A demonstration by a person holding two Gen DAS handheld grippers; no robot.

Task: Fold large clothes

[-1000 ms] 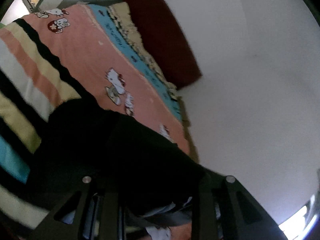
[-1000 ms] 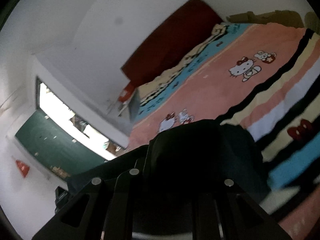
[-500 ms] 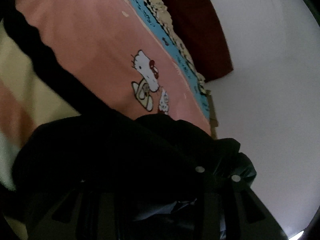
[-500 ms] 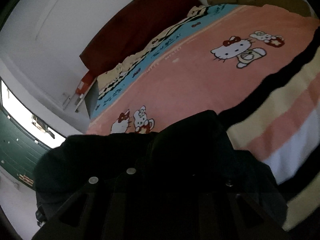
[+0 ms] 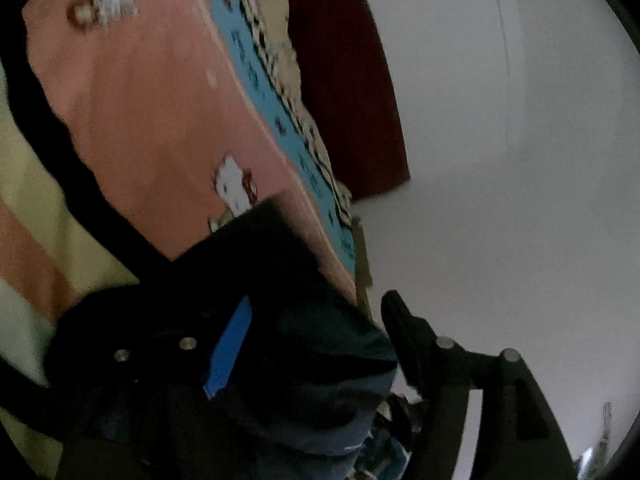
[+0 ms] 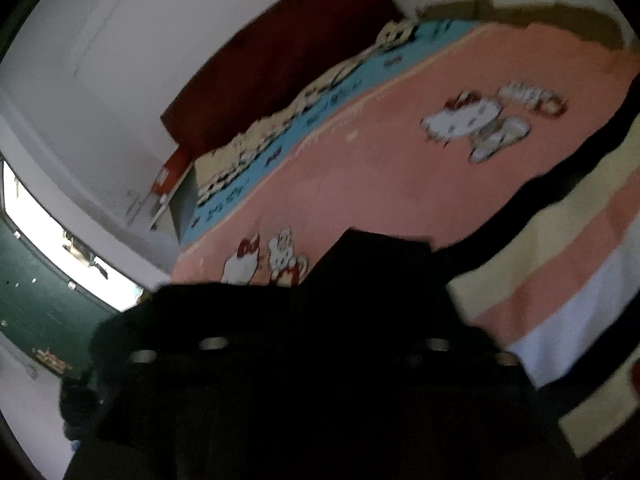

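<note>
I see both my left gripper (image 5: pixel 316 328) and right gripper (image 6: pixel 328 336) opening, dark garment (image 5: pixel 320 340) bunched directly between each one's jaws on the bedspread (image 6: pixel 380 168)

Dark garment (image 5: pixel 304 320) bunched on bedspread (image 5: pixel 152 112)

text: none legible | blanket (image 6: pixel 400 168) lettering: too blurred

Garment (image 6: pixel 360 280) lies on the near part of the bed (image 6: pixel 400 168), bunched at both tongs. Left tongs (image 5: pixel 316 344) have the garment (image 5: pixel 320 320) between the opening jaws. Headboard (image 6: pixel 280 60) stands at the far end of the bed against the wall (image 6: pixel 100 60). Window (image 6: pixel 48 232) far left.
</note>
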